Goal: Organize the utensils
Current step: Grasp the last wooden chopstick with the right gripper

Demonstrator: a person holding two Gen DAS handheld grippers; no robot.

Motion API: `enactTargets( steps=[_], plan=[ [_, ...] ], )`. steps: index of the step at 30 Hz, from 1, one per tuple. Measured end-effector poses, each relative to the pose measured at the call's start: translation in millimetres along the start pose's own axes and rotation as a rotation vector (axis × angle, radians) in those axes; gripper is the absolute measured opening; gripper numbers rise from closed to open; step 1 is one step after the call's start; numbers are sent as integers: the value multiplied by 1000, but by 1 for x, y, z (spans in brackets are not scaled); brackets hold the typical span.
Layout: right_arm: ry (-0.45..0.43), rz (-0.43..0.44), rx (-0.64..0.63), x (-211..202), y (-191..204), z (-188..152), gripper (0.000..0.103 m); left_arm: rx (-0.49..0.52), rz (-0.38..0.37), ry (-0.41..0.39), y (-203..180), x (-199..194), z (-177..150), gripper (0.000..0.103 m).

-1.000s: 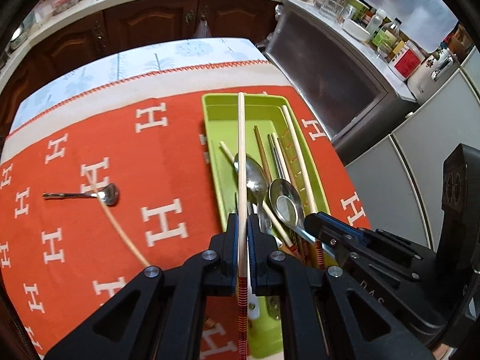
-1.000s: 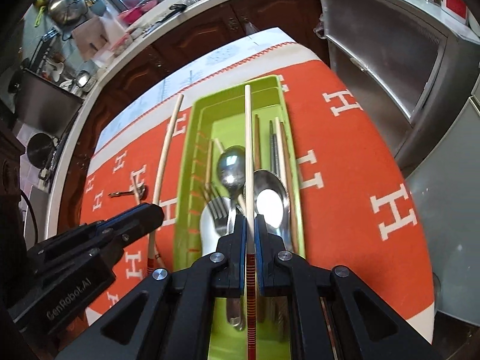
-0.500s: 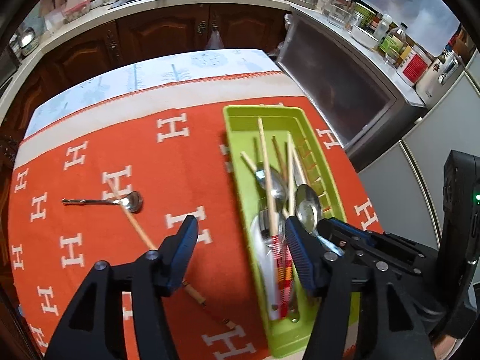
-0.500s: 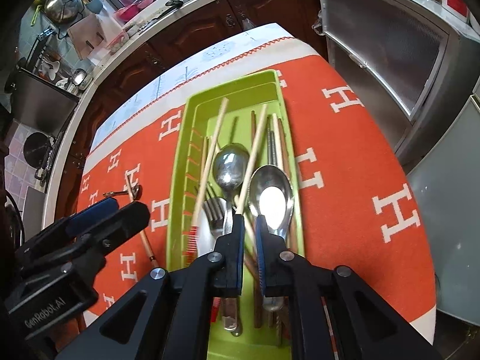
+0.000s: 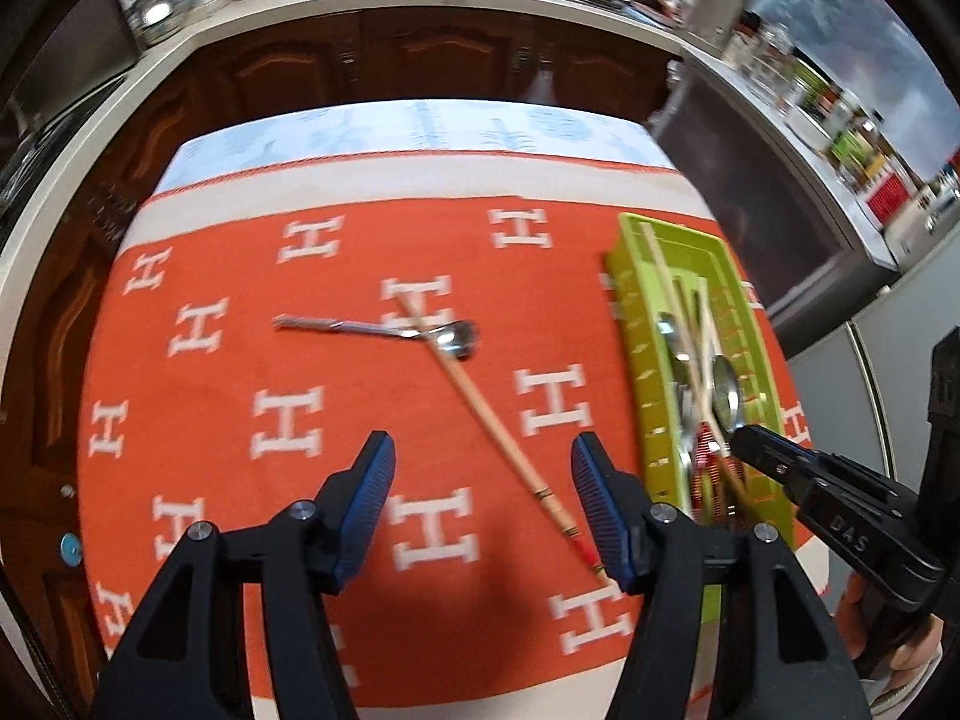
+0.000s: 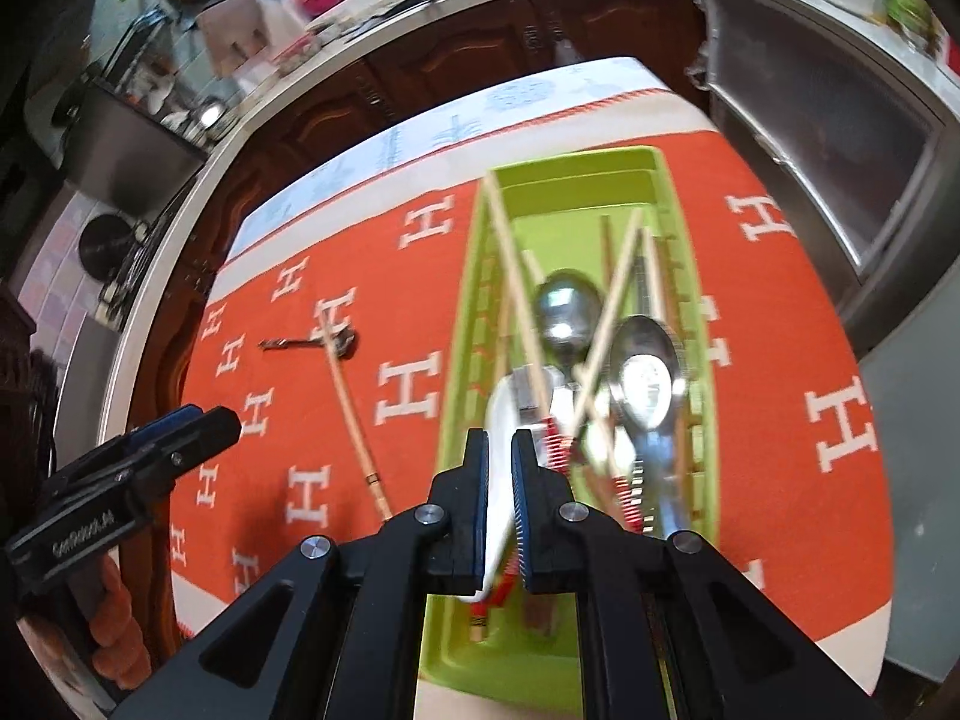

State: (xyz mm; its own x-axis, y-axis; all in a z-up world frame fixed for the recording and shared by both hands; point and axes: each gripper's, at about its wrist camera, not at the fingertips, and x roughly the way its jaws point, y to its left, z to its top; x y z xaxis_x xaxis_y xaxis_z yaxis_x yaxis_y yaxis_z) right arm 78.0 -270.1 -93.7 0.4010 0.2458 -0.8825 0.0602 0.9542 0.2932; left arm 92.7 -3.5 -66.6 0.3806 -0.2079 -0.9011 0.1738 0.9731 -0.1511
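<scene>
A lone wooden chopstick point(image 5: 480, 408) lies slantwise on the orange cloth point(image 5: 336, 384), its thin end across the bowl of a small metal spoon point(image 5: 459, 337). My left gripper point(image 5: 483, 462) hangs open just above the chopstick's banded end, holding nothing. To the right stands the green tray point(image 5: 630, 324) with several chopsticks and spoons in it. In the right wrist view my right gripper point(image 6: 499, 444) is shut and empty over the tray's point(image 6: 474, 300) near end. Two chopsticks point(image 6: 516, 276) lie crossed on two big spoons point(image 6: 567, 306). The loose chopstick point(image 6: 354, 420) lies left of the tray.
A pale blue cloth point(image 5: 420, 126) covers the table's far edge. Dark wood cabinets point(image 5: 456, 60) and a cluttered counter stand beyond it, and a steel appliance point(image 6: 828, 138) stands to the right. A hand point(image 5: 900, 648) holds the right gripper's handle.
Both grippers have let go of their chopsticks, which now lie in the tray. My left gripper opened and swung left over the cloth to the loose chopstick. The right gripper shifted slightly.
</scene>
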Motion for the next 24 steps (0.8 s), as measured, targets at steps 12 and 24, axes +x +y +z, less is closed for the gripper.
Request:
enactTargets(
  steps=[12,24],
  plan=[
    [66,21,-220,31,93,-1,15,-114,57,17,67,7,-14,66],
    [174,-71,-297,108,115,7,20,-151,75,19,94,20,-14,69]
  ],
)
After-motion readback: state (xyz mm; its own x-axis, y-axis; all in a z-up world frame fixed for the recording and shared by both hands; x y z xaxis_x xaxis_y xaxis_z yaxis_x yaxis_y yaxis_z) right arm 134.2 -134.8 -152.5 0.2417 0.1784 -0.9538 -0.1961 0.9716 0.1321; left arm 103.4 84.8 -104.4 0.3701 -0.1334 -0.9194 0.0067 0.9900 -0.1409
